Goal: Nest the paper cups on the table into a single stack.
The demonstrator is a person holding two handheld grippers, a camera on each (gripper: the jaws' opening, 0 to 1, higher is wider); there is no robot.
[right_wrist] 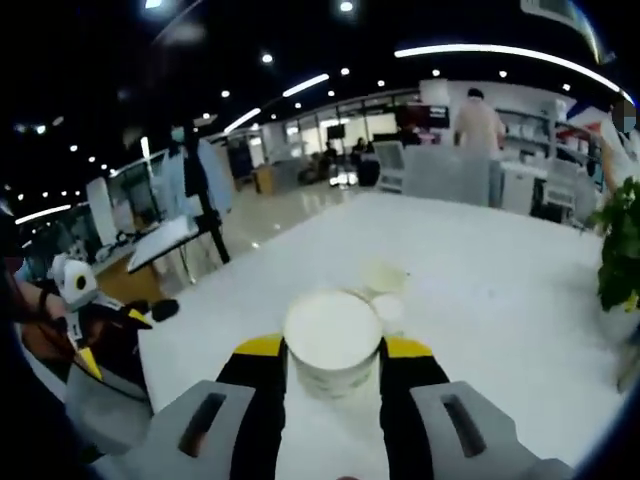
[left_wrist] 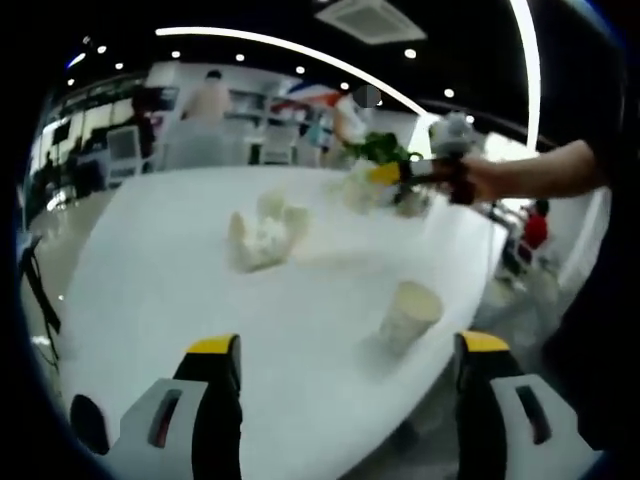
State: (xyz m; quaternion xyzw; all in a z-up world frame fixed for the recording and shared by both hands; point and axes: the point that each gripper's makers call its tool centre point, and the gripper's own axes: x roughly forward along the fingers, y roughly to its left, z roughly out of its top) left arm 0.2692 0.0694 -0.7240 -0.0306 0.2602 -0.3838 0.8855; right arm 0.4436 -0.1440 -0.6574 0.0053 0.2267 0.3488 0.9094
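White paper cup [right_wrist: 333,352] sat clamped between the jaws of the right tool [right_wrist: 333,375], raised over the white desk [right_wrist: 480,300], with other cups [right_wrist: 384,285] lying just beyond it. The left tool [left_wrist: 350,385] hung wide open and empty, near a single cup [left_wrist: 410,315] at the desk's right edge, with a cluster of cups [left_wrist: 265,235] farther off.

Cream paper cups [left_wrist: 410,315], white table [left_wrist: 200,290] (yellow-tipped black jaws).

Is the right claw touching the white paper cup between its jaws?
Touching. In the right gripper view, the right claw has both yellow-tipped jaws pressed against the sides of the white paper cup, no gap visible.
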